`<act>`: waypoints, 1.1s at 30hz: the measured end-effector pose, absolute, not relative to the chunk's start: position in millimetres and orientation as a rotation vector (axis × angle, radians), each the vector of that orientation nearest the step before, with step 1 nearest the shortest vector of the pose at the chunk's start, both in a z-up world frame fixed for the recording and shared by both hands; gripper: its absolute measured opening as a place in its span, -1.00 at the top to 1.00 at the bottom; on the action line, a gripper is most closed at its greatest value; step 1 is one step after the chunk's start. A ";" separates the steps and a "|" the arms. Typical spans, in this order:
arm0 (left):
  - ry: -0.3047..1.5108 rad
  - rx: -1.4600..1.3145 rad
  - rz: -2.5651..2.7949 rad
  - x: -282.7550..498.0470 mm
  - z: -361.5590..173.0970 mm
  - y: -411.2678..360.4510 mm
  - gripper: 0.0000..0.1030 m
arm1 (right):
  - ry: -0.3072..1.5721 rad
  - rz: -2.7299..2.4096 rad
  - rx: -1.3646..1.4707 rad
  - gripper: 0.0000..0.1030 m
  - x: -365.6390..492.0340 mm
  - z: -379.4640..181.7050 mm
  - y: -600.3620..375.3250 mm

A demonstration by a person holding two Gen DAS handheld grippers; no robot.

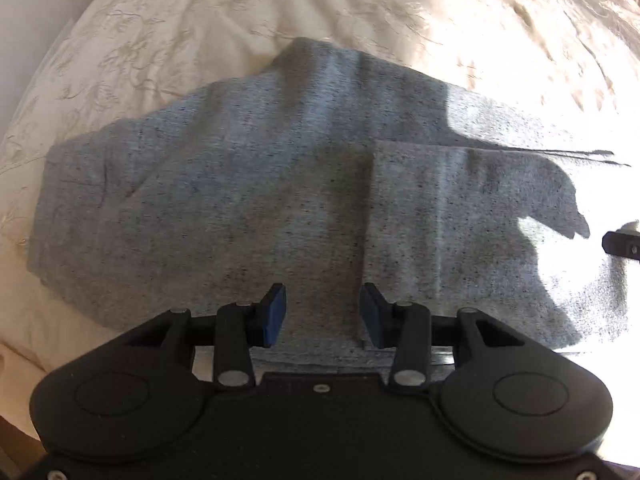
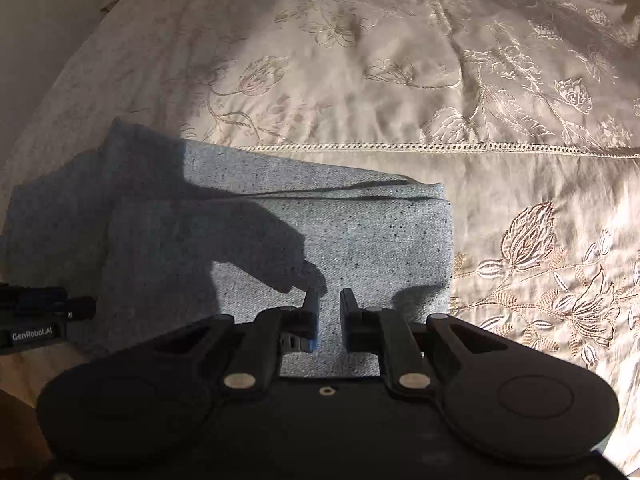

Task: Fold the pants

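Observation:
Grey flecked pants [image 1: 224, 200] lie folded on a cream embroidered bedspread [image 1: 160, 40]. My left gripper [image 1: 323, 314] hangs over them pointing steeply down, jaws open, nothing between its blue pads [image 1: 274, 312]. The edge of a folded upper layer [image 1: 370, 220] runs down to its right finger. In the right wrist view the pants [image 2: 320, 232] end in a folded edge at the right. My right gripper [image 2: 329, 306] is above that end, its jaws a narrow gap apart, with flat cloth showing through the gap and no pinch visible. Shadows of the grippers fall across the cloth.
The bedspread [image 2: 400, 80] stretches far beyond and to the right of the pants, with a lace seam [image 2: 440, 147] across it. The body of the left gripper [image 2: 36, 316] pokes in at the left edge. A black part of the right gripper [image 1: 624, 246] shows at the right edge.

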State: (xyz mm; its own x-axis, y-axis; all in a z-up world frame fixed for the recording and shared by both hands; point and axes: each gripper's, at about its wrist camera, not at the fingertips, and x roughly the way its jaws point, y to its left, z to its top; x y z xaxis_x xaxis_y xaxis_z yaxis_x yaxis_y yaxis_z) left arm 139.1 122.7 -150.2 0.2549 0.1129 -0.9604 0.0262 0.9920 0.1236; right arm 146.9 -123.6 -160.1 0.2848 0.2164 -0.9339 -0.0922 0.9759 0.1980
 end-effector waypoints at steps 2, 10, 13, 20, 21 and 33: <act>1.310 0.103 0.099 137.8 -146.1 140.3 0.00 | 1.304 0.249 0.087 0.72 138.9 -170.1 -110.2; 1.289 0.082 0.257 147.9 -140.7 231.6 0.00 | 1.282 0.246 0.039 0.72 143.9 -160.6 -77.5; 1.275 0.098 0.273 161.1 -144.5 263.9 0.00 | 1.208 0.260 0.071 0.72 161.4 -140.7 -51.1; 1.339 0.093 0.191 188.0 -186.2 312.3 -0.04 | 1.160 0.247 0.205 0.84 236.1 -141.3 33.9; 1.342 0.115 0.156 186.4 -190.4 313.5 -0.05 | 1.160 0.244 0.220 0.85 243.6 -143.3 43.4; 1.249 0.135 -0.005 175.0 -154.7 339.7 -0.04 | 1.243 0.100 0.176 0.88 292.7 -204.7 115.7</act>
State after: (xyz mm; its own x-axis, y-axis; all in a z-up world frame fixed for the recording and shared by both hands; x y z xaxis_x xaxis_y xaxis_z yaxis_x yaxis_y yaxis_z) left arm 175.0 339.7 -154.7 0.3178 0.0700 -0.9456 0.0773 0.9920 0.0994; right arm 292.7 115.7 -204.7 0.3204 0.1707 -0.9318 0.0201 0.9822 0.1868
